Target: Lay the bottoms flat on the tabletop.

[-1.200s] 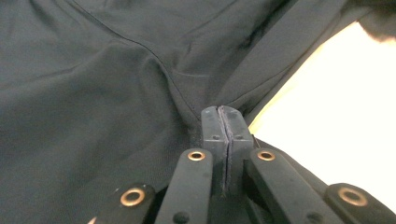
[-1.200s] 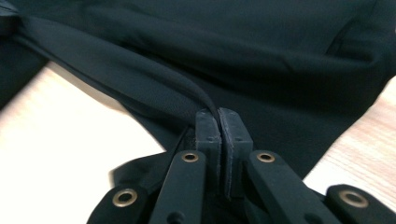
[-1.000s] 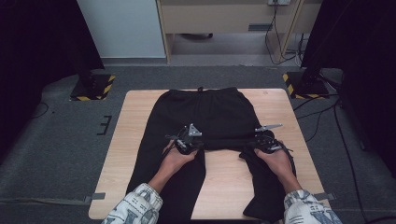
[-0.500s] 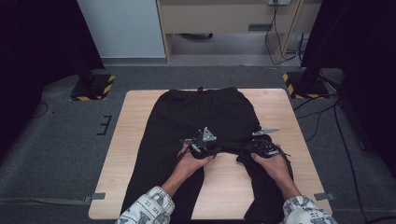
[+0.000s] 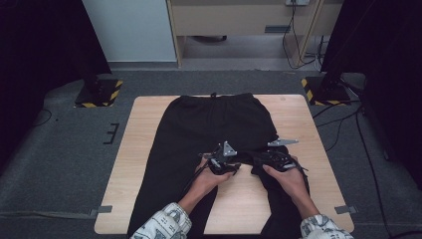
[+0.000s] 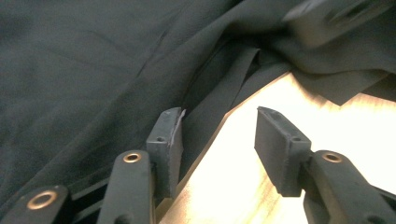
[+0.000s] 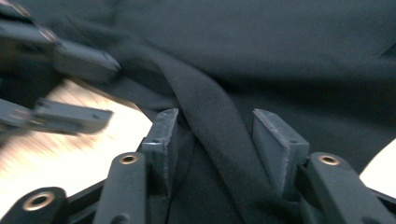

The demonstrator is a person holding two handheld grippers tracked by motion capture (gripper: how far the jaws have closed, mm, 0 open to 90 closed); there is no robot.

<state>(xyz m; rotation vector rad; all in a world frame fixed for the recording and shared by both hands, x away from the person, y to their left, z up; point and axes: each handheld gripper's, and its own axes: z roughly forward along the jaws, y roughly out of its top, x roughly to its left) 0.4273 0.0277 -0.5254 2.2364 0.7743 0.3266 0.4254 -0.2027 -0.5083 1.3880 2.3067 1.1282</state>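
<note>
High view: black trousers (image 5: 214, 124) flat on wooden table (image 5: 144, 149), both grippers at crotch. Left gripper (image 6: 217, 135) jaws wide, inner leg edge beside its left jaw. Right gripper (image 7: 215, 140) jaws wide, a fabric fold between them, not pinched.

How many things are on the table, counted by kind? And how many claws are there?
Black pants: 1
Claws: 2, the left claw and the right claw, each held in a hand over the pants
Table: 1
Total: 4
</note>
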